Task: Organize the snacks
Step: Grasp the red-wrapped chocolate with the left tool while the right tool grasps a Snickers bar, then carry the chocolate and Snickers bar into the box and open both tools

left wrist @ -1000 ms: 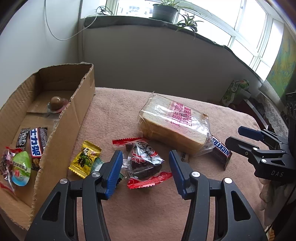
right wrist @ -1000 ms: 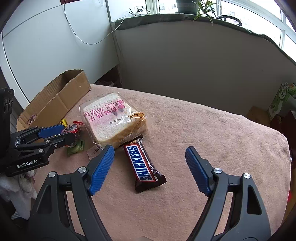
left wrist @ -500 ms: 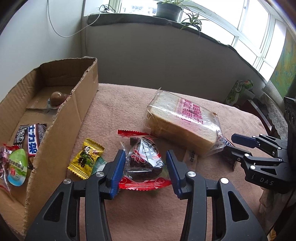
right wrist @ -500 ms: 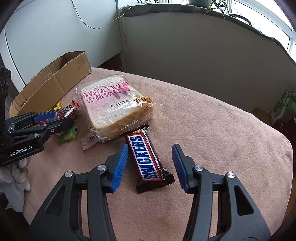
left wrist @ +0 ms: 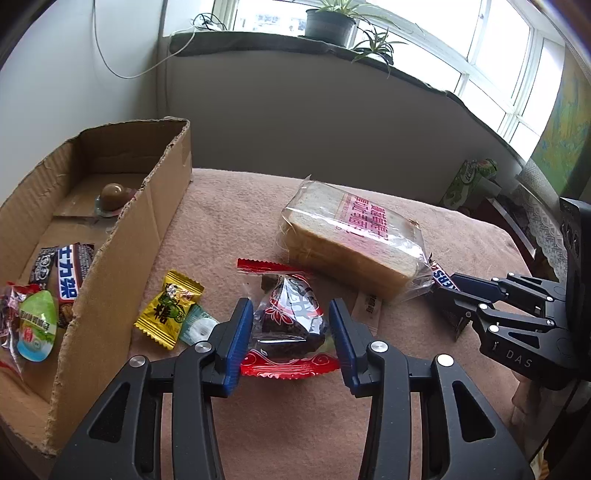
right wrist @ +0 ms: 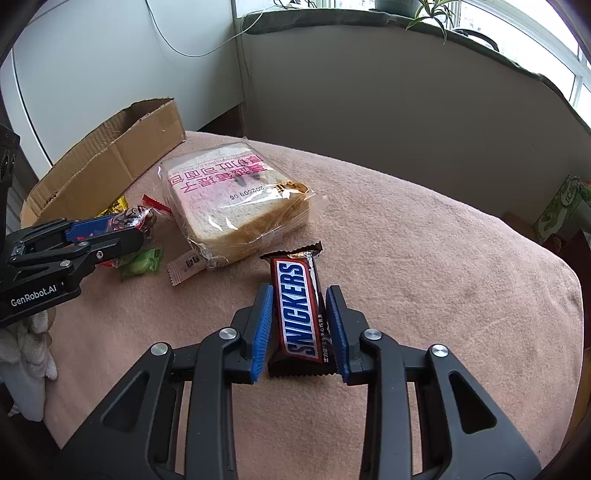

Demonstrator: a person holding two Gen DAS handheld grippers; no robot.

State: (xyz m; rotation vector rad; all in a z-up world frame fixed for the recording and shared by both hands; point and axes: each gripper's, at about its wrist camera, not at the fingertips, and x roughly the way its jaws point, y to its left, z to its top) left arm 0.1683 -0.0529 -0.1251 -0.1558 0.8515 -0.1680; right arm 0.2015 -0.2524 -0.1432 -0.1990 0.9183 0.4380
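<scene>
My left gripper [left wrist: 291, 343] is shut on a dark snack in a clear packet with red ends [left wrist: 291, 321], which rests on the pink cloth. My right gripper [right wrist: 299, 332] is shut on a Snickers bar [right wrist: 299, 310] lying on the cloth; it also shows in the left wrist view [left wrist: 454, 295]. A bagged loaf of sliced bread [left wrist: 351, 236] lies between them. A cardboard box [left wrist: 122, 236] at the left holds several snacks. A yellow candy [left wrist: 168, 308] and a small green packet [left wrist: 197, 328] lie by the box wall.
A small white sachet [right wrist: 184, 266] lies in front of the bread. A green box [left wrist: 469, 181] stands past the table's far right edge. A low grey wall with potted plants [left wrist: 332, 22] runs behind the table.
Both grippers have closed: the left on the red-ended packet, the right on the Snickers bar after moving forward over it.
</scene>
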